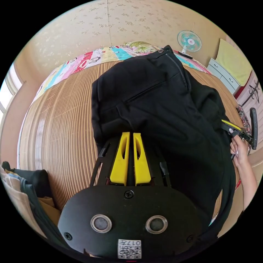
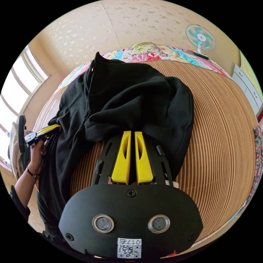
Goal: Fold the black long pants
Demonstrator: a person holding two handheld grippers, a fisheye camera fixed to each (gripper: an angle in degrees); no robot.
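Note:
The black long pants [image 1: 164, 109] lie bunched on a striped bamboo mat [image 1: 60, 131], waistband and button toward the far side. My left gripper [image 1: 130, 134] is shut, its yellow jaws pinching a fold at the near edge of the cloth. In the right gripper view the pants [image 2: 131, 98] are doubled over on themselves. My right gripper [image 2: 131, 133] is shut on the hem of the upper layer. Each view also catches the other hand-held gripper at the side: the right gripper [image 1: 233, 128] and the left gripper [image 2: 50, 128], both at the fabric's edge.
A colourful patchwork quilt [image 1: 90, 59] lies along the mat's far edge. A small fan [image 2: 200, 37] and white drawers [image 1: 223, 75] stand by the wall. Folded clothes [image 1: 27, 189] are piled at the lower left. A window [image 2: 19, 82] is on the left.

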